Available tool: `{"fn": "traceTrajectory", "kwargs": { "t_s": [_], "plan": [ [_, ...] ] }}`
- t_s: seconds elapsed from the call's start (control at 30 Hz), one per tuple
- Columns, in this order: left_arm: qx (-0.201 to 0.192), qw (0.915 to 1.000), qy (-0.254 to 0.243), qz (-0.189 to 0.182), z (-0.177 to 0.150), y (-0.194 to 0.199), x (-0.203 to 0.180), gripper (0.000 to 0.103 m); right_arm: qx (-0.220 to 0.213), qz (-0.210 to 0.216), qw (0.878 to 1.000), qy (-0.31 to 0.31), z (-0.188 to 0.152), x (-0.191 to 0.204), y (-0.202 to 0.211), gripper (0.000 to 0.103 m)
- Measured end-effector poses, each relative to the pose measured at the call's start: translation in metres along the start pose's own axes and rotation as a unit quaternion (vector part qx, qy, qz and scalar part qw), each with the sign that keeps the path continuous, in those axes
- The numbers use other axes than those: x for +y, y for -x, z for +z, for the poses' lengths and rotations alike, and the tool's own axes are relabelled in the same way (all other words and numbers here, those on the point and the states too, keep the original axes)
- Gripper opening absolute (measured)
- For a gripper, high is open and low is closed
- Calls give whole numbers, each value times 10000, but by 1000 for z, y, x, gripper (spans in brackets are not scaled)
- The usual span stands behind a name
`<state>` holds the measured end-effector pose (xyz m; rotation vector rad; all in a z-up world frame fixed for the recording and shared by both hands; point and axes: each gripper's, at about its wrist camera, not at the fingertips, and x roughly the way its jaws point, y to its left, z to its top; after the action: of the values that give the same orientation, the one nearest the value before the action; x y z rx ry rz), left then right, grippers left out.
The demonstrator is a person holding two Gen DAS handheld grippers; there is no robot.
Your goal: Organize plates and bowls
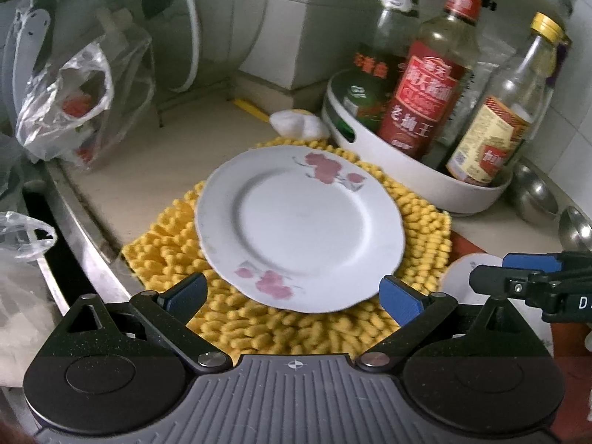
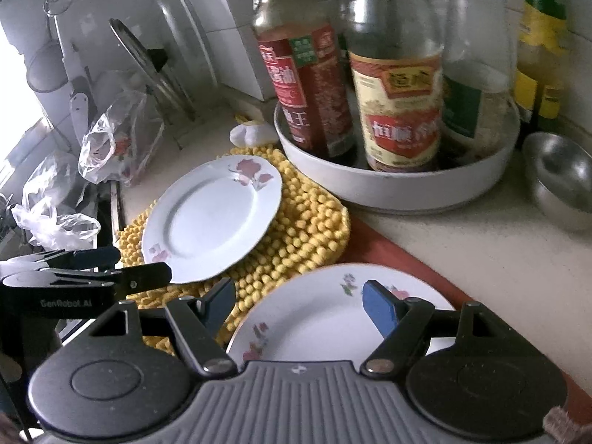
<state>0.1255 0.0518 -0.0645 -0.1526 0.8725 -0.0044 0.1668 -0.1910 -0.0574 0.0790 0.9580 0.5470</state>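
Table [image 2: 481, 259]: pale, crowded, carrying all items. White tray [image 2: 388, 192]: at rear right, corralling bottles [image 2: 399, 111] upright. Yellow mat [image 1: 418, 229]: spread mid-table, likely as cushioning under crockery. Flowered plate [image 1: 299, 225]: flat on mat, centred, rim accessible from the front. Second plate [image 2: 333, 318]: flat on a red mat [image 2: 388, 248], just beside the yellow mat, probably next for stacking. Steel bowl [image 2: 562, 177]: right of tray, empty. Left tongs [image 1: 292, 296]: spread wide, empty, straddling the near rim of the flowered plate. Right tongs [image 2: 299, 307]: spread, empty, poised over the second plate.
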Motion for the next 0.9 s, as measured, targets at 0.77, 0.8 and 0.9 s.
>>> {"fn": "traceTrajectory", "kwargs": {
  "t_s": [0.77,0.8,0.9],
  "plan": [
    [216,9996,-205,19,41,-39,40,101,140,-77,9995,-261,40,28,-59,72],
    [223,9995,-221,10,43,-41,41,101,151,-79,9995,-278,41,28,-62,72],
    [258,9994,-229,-69,47,-47,44,101,164,-103,9992,-358,44,30,-68,72]
  ]
}}
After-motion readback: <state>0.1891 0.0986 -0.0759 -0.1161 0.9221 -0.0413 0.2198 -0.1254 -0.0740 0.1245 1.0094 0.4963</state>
